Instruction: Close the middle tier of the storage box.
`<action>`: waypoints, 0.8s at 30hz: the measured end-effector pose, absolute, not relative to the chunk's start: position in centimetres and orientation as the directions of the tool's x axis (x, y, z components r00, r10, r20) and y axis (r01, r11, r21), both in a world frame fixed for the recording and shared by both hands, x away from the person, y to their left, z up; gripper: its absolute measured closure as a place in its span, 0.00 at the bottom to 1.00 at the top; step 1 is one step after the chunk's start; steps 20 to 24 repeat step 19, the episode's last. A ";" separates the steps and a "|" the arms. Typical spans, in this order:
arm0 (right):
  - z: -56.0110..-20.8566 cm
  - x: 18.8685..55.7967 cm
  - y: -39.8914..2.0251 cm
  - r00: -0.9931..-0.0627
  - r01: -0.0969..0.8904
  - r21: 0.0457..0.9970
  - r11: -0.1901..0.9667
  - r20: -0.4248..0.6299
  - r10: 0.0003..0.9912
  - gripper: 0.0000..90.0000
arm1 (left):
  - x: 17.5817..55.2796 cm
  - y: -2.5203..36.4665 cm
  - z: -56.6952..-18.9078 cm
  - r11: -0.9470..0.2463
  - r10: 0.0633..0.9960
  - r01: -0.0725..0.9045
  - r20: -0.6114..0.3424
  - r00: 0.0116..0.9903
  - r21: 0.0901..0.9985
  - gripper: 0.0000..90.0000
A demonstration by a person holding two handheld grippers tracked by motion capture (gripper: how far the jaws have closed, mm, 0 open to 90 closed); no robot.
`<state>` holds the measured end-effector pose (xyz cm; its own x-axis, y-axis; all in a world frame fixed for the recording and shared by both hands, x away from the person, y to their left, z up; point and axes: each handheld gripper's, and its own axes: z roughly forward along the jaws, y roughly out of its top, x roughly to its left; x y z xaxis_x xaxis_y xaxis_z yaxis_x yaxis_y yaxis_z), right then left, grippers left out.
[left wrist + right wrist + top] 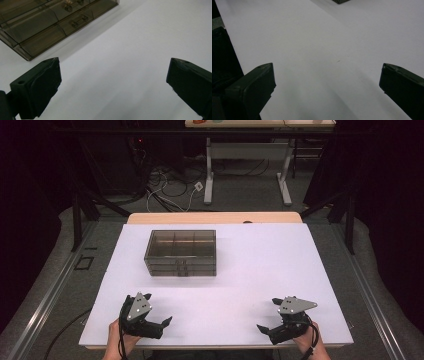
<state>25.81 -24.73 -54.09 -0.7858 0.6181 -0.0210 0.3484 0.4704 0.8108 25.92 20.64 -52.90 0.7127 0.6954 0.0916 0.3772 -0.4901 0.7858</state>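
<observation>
A smoky, see-through drawer box (181, 252) with several compartments and small front handles stands on the white tabletop (260, 265), left of centre and toward the back. My left gripper (159, 309) rests near the front edge at the left, open, with nothing between its jaws. In the left gripper view the box (50, 22) lies ahead at the upper left, well beyond the left gripper (113, 72). Held near the front edge at the right, my right gripper (267, 315) is also open and empty. From the right gripper (327, 77), a corner of the box (340, 1) shows far off.
Bare white surface spans between the grippers and the box. A wooden table edge (215, 217) runs behind the white top. Metal rails (55, 285) flank it. Beyond, a desk frame (247, 170) and cables (165, 190) sit on the floor.
</observation>
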 end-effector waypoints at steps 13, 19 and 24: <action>-54.1 25.8 -24.6 -0.789 0.344 0.808 0.478 -0.028 0.614 0.00 | 25.7 21.0 -53.8 -0.504 0.694 0.409 0.074 0.717 0.761 0.00; -54.2 25.9 -24.7 -0.789 0.345 0.806 0.481 -0.029 0.614 0.00 | 26.8 21.9 -54.3 -0.499 0.706 0.435 0.060 0.706 0.749 0.00; -54.2 25.9 -24.7 -0.789 0.345 0.806 0.481 -0.029 0.614 0.00 | 26.8 21.9 -54.3 -0.499 0.706 0.435 0.060 0.706 0.749 0.00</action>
